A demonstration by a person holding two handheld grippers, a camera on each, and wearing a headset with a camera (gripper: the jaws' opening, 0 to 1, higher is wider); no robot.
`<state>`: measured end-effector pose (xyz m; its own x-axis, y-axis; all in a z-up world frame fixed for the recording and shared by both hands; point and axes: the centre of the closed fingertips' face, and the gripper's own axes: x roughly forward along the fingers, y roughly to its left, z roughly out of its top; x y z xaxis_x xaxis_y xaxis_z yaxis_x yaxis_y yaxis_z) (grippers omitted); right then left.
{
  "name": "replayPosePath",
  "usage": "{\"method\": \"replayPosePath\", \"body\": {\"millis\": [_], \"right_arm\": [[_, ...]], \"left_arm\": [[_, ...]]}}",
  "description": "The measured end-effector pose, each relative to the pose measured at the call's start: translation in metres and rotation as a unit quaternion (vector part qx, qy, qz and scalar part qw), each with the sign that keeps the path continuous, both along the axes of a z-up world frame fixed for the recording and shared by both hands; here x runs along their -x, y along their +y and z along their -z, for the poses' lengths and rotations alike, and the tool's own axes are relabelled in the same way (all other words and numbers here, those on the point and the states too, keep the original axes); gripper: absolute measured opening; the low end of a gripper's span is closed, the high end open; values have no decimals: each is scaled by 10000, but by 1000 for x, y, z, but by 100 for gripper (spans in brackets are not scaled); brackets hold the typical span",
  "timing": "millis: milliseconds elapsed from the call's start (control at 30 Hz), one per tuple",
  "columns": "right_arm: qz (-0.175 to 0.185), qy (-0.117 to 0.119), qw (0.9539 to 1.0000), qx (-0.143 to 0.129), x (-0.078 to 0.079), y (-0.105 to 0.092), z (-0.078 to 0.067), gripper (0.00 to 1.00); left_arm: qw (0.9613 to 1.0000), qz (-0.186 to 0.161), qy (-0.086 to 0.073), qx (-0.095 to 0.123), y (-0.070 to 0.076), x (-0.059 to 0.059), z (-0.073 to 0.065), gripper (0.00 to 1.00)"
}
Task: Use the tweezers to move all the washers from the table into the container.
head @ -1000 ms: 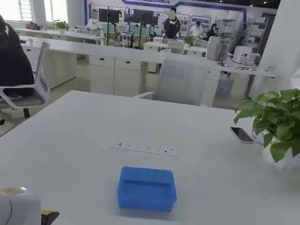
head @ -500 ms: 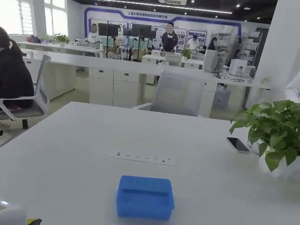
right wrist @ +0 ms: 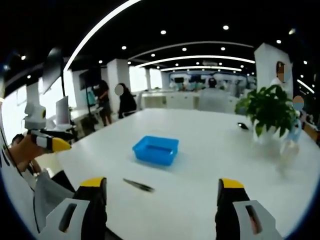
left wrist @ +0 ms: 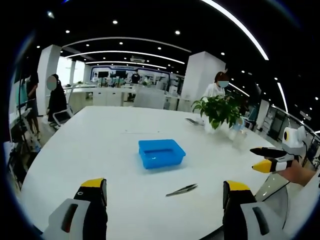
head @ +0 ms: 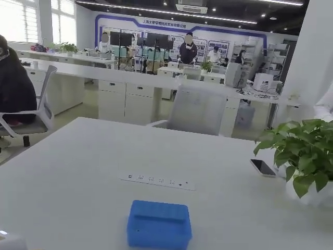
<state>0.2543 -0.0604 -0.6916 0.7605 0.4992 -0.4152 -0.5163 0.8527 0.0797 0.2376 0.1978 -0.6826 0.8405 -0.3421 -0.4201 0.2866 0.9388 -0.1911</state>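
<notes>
A blue open container (head: 158, 225) sits on the white table (head: 78, 172) near the front edge. In the left gripper view the container (left wrist: 161, 153) lies ahead, and the metal tweezers (left wrist: 181, 189) lie flat on the table between it and me. My left gripper (left wrist: 163, 186) is open wide and holds nothing, hovering short of the tweezers. My right gripper (right wrist: 161, 184) is also open and empty; its view has the tweezers (right wrist: 139, 185) in front of the container (right wrist: 155, 149). Each gripper appears at the edge of the other's view: the right gripper (left wrist: 272, 159) and the left gripper (right wrist: 50, 142).
A power strip (head: 157, 181) is set into the table behind the container. A phone (head: 262, 167) and a potted plant (head: 304, 153) stand at the right. A grey chair (head: 197, 110) is at the far edge. People are at desks beyond.
The head camera has tilted up, so the container sits lower in the picture and the gripper part at the lower left has nearly slid out. Nothing on the table has moved.
</notes>
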Motion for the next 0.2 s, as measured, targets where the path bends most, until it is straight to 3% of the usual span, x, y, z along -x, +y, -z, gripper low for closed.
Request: {"method": "replayPosePath", "body": {"millis": [200], "right_arm": [[90, 15, 9999, -67, -2, -4, 1, 87]], "left_arm": [[10000, -3, -7, 17, 2, 0, -1, 99]]}}
